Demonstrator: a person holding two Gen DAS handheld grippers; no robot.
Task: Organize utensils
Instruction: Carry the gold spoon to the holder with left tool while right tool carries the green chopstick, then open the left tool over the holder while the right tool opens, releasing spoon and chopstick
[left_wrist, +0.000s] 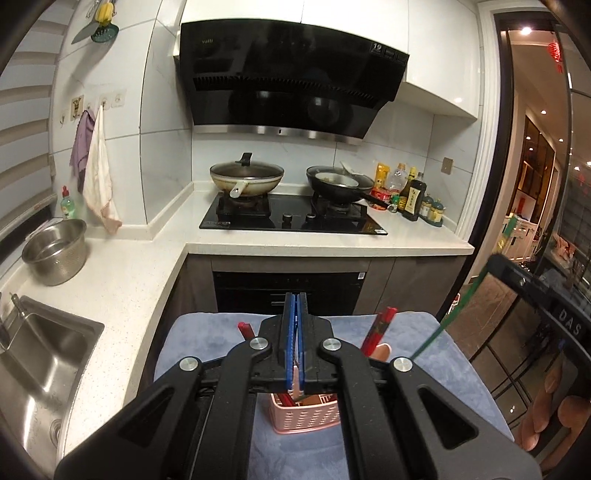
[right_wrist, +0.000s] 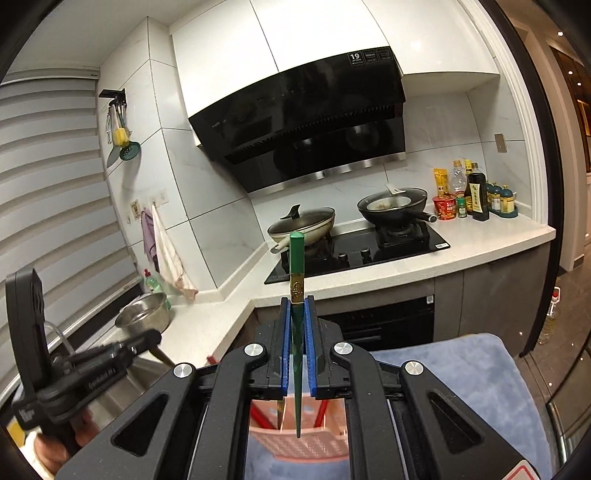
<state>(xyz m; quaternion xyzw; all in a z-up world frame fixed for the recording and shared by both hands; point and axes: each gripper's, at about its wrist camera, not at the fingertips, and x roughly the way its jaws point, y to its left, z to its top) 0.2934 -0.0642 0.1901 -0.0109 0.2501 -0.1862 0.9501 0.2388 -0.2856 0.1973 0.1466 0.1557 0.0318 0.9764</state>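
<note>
A pink slotted basket (left_wrist: 306, 415) stands on a blue-grey cloth (left_wrist: 207, 343) and holds red chopsticks (left_wrist: 378, 332) and other utensils. My left gripper (left_wrist: 295, 306) is shut with its blue pads together, above the basket; a thin utensil end shows low between the pads. My right gripper (right_wrist: 297, 314) is shut on a green chopstick (right_wrist: 296, 258), held upright with its tip down over the pink basket (right_wrist: 299, 439). The green chopstick also shows in the left wrist view (left_wrist: 458, 306). The left gripper's body shows in the right wrist view (right_wrist: 74, 369).
A steel sink (left_wrist: 40, 369) and a steel pot (left_wrist: 55, 251) sit on the white counter to the left. A black hob (left_wrist: 291, 218) carries two pans. Sauce bottles (left_wrist: 413, 195) stand at its right. An oven (left_wrist: 288, 291) lies below.
</note>
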